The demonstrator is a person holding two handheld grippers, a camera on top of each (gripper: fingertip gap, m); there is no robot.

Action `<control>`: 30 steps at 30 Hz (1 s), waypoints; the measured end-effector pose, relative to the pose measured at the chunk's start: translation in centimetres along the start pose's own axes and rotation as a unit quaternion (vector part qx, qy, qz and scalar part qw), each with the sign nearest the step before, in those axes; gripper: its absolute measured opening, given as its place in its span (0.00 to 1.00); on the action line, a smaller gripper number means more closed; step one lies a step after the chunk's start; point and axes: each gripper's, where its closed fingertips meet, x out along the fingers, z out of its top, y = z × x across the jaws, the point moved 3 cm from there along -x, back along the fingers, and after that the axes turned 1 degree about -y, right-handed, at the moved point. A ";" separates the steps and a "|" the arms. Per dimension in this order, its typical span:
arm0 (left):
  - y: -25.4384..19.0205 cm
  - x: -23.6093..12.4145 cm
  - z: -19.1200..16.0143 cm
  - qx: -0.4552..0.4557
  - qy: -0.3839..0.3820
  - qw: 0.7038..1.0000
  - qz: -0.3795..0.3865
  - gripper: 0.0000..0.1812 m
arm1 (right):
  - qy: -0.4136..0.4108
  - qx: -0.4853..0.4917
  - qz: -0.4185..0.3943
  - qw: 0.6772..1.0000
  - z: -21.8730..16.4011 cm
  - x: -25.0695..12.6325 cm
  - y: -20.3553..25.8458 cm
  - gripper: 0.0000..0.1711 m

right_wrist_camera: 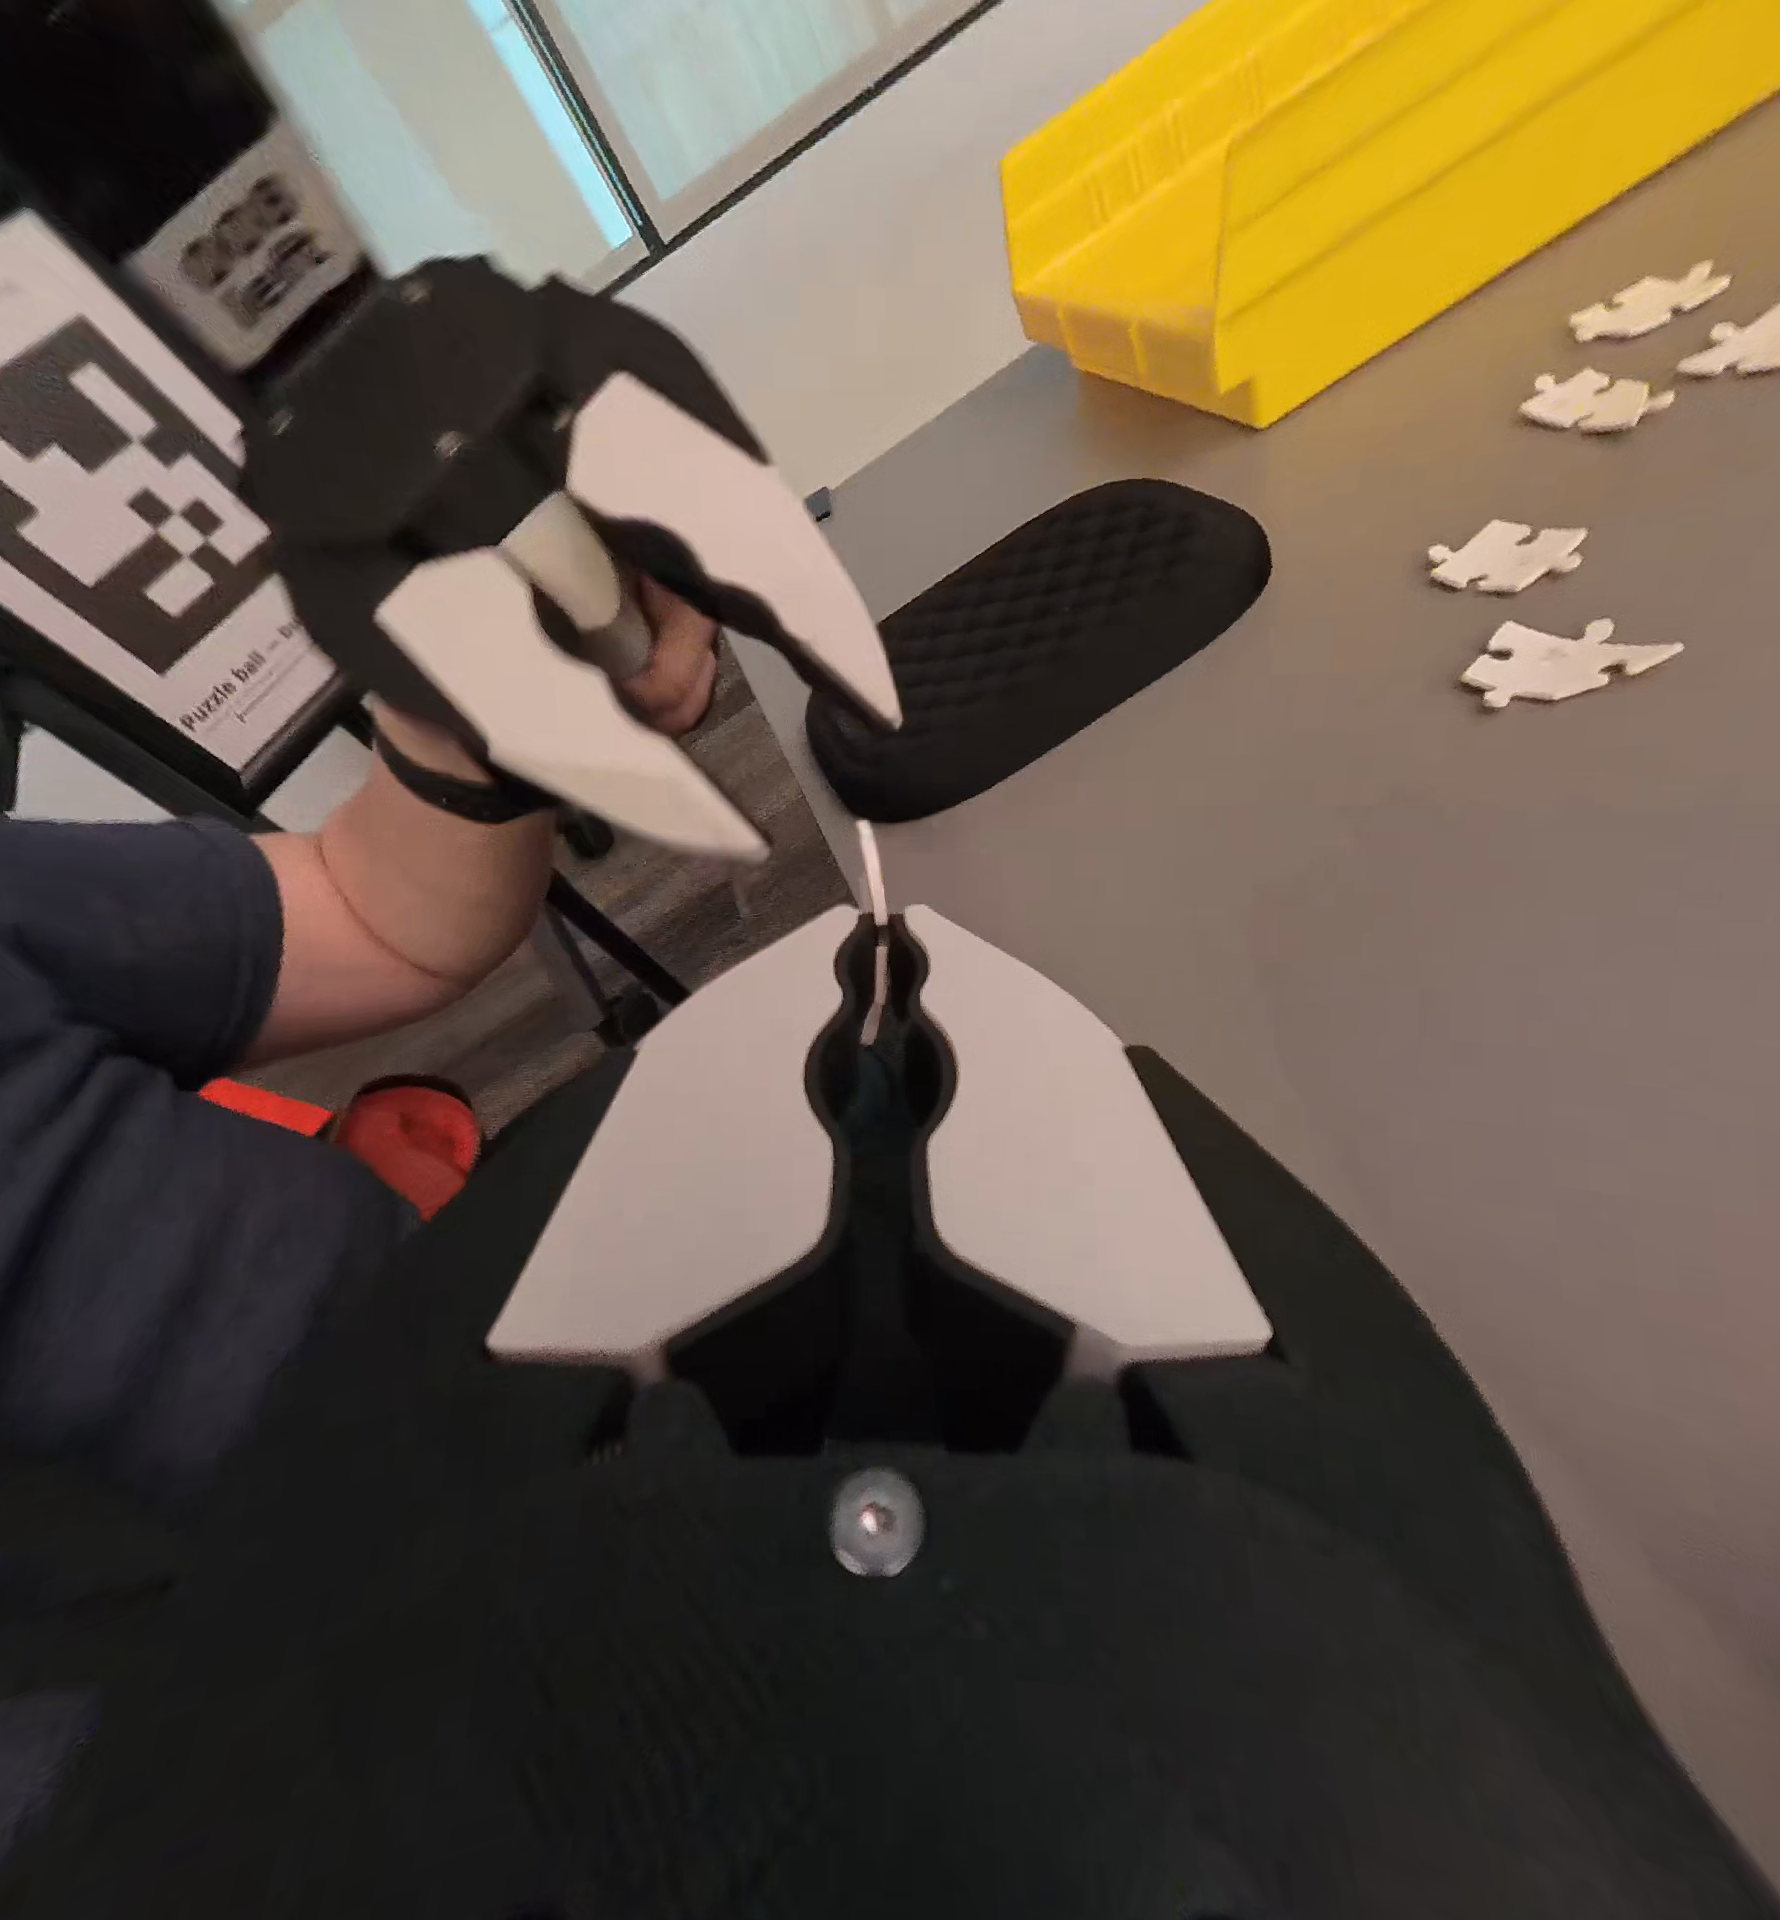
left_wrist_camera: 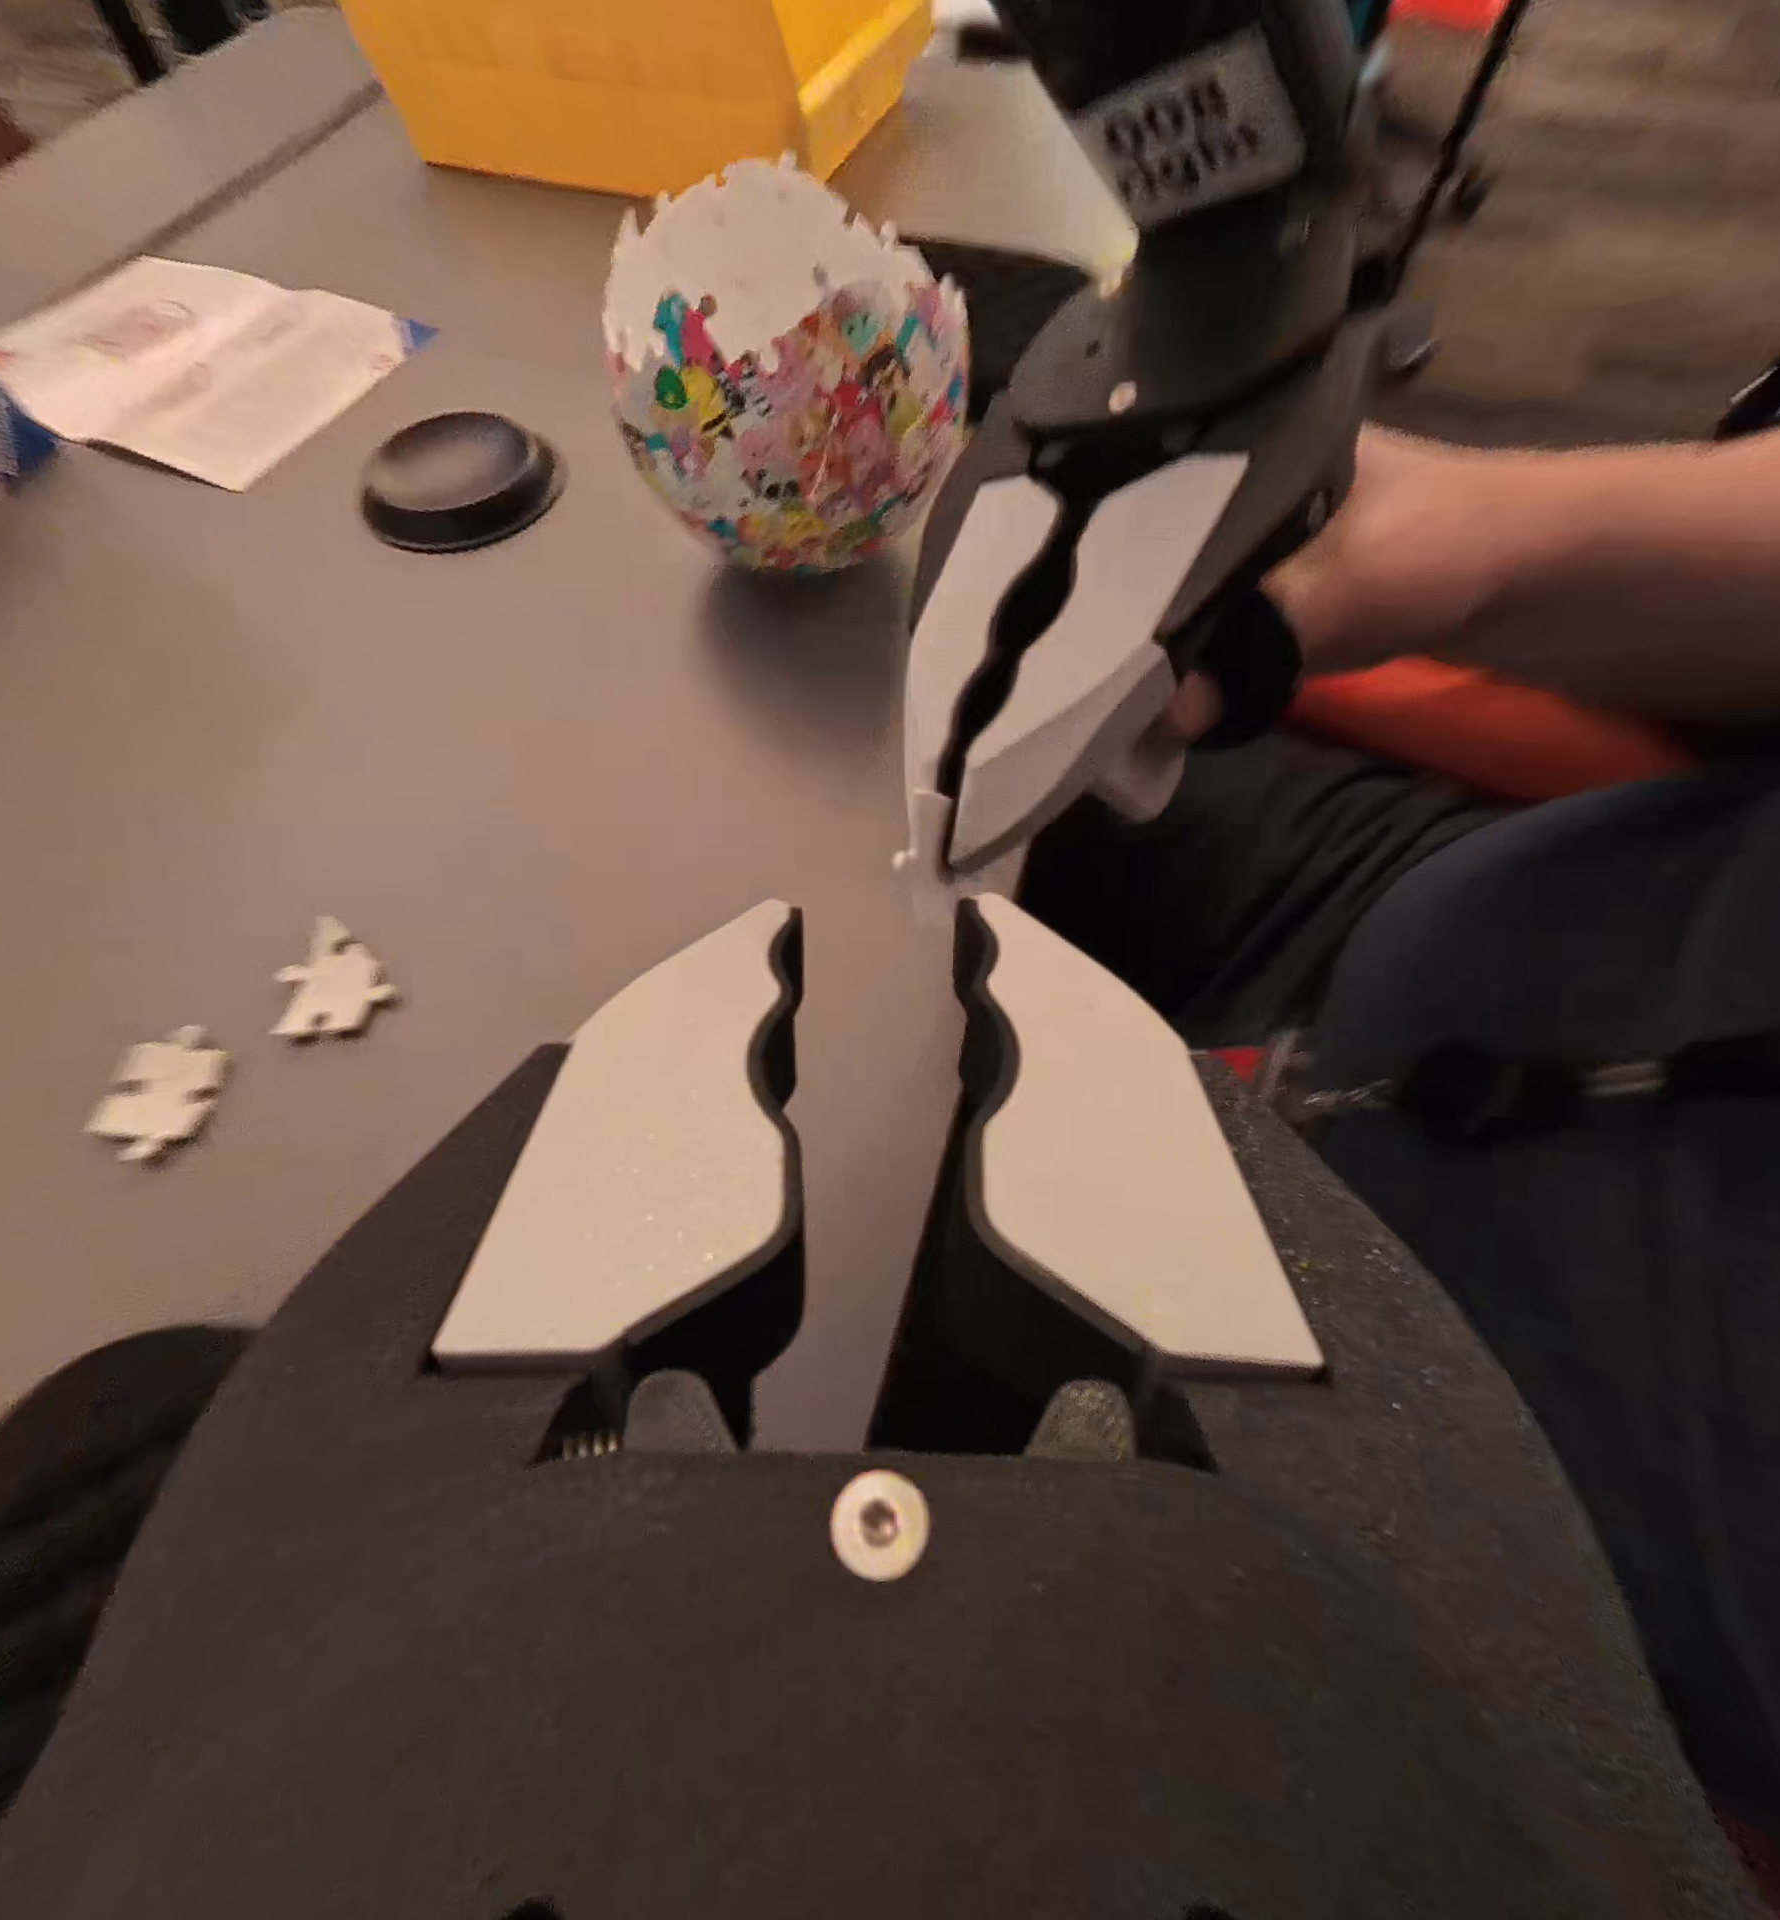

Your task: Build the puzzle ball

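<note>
The puzzle ball [left_wrist_camera: 787, 384] is only part made. It looks like an open cup or a cracked egg shell. The outside is full of bright little pictures in pink, yellow, red and green. The inside is plain white. Its top edge is jagged. It sits on the grey table, far from the camera, near a yellow bin.

One white puzzle piece [left_wrist_camera: 922, 868] is up in the air, pinched on its edge.

More loose pieces [left_wrist_camera: 335, 982] lie flat on the table at the near left, white side up. In the right wrist view, five pieces [right_wrist_camera: 1566, 665] lie at the far right.
</note>
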 end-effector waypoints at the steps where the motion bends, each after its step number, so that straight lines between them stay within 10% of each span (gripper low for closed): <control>1: 0.0 0.1 0.2 -0.023 -0.015 0.999 -0.026 0.12 | -0.006 -0.018 0.005 1.000 -0.1 -0.2 0.2 0.02; 30: -0.8 3.5 0.9 -0.157 -0.039 0.954 -0.253 0.01 | -0.036 -0.020 0.050 0.998 1.4 -2.7 -0.2 0.02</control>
